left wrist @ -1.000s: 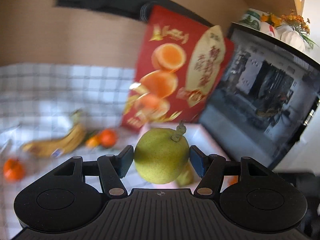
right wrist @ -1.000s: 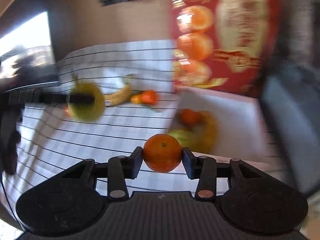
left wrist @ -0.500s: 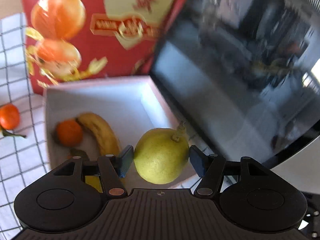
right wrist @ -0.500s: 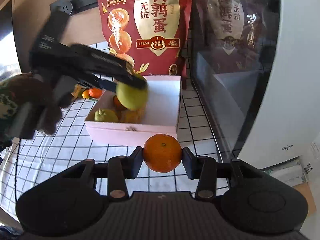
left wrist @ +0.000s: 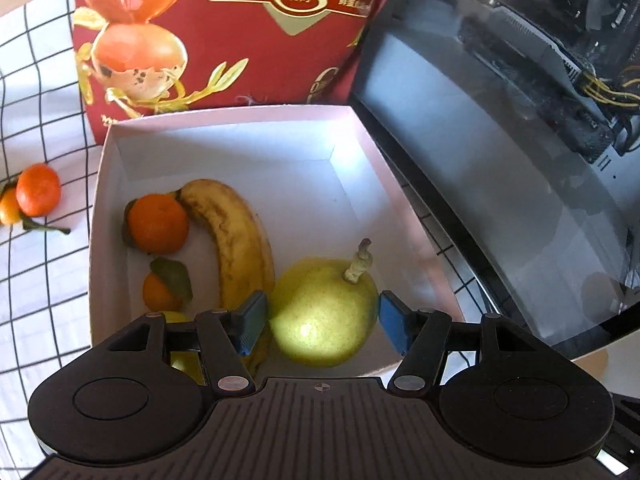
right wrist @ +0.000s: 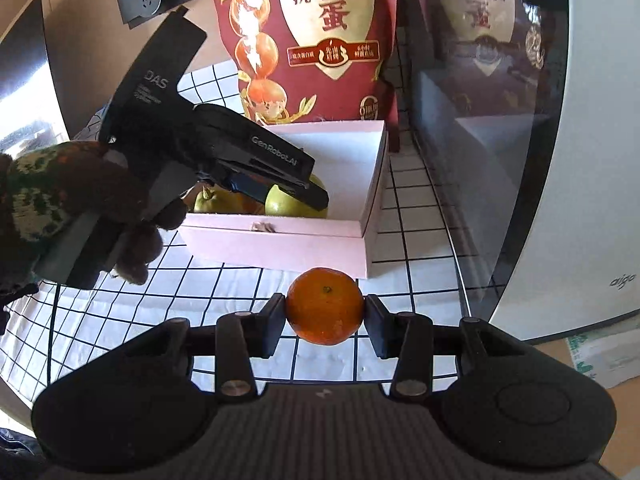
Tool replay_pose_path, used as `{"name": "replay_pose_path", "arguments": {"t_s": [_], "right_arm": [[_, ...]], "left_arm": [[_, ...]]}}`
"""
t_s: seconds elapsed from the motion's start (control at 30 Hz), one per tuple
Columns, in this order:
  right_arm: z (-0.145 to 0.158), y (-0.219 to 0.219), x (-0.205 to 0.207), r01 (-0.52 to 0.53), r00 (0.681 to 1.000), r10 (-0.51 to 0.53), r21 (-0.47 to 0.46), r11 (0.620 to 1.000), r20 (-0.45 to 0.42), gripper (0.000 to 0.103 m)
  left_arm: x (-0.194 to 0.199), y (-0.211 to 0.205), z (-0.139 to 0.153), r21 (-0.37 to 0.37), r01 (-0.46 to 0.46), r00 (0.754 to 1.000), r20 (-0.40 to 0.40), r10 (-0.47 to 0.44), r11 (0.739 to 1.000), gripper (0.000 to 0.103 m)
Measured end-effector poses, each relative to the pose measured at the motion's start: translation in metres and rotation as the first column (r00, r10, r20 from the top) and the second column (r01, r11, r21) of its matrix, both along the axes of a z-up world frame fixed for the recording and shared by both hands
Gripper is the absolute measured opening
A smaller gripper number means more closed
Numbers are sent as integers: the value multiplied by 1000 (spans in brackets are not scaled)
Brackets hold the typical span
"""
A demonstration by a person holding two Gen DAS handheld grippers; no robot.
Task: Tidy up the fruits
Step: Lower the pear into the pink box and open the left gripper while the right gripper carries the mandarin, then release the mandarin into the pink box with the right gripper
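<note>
- My left gripper (left wrist: 322, 320) pinches the pear (left wrist: 325, 312) between wide-set jaws, stem up, low inside the pink box (left wrist: 404, 216) beside the banana (left wrist: 236, 240).
- My right gripper (right wrist: 325, 320) clamps a tangerine (right wrist: 325, 305) over the counter (right wrist: 224, 292), short of the box's near wall; the box lies straight ahead.

Red snack bag (left wrist: 224, 36) upright on checked cloth (right wrist: 404, 196), dark glass-fronted appliance (left wrist: 500, 152) just beside it
</note>
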State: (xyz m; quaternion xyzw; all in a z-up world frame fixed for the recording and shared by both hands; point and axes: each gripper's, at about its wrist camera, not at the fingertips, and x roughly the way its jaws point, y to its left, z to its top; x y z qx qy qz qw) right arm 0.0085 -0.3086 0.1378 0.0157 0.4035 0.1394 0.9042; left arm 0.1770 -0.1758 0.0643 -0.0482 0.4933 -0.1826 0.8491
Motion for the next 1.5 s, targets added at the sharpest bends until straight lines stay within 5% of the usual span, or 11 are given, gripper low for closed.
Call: {"name": "replay_pose_path", "arguments": {"t_s": [0.33,0.7,1.0,1.23,1.5], "right_arm": [[-5,-10,2,-4,1000,5,21,1000,-20,42],[-16,-10,-8,-38,998,38,-5,999,-48,42],[-15,-7,0,-42,998,41,-21,999,-46,42],[-3,2,14,-56,998,56,-33,998,-6,42],[38,28,75,-77,989,85,-71,995,123,42]], "left_arm": [[72,-8,17,-184,-79,990,101,99,980,67],[98,-4,-25,-187,-152,985,59,165,971,67],[95,14,0,-223,-141,984,72,161,965,65],[53,76,39,-282,-173,968,126,216,944,65],[-65,182,47,-186,-336,921,140,364,923,65]]}}
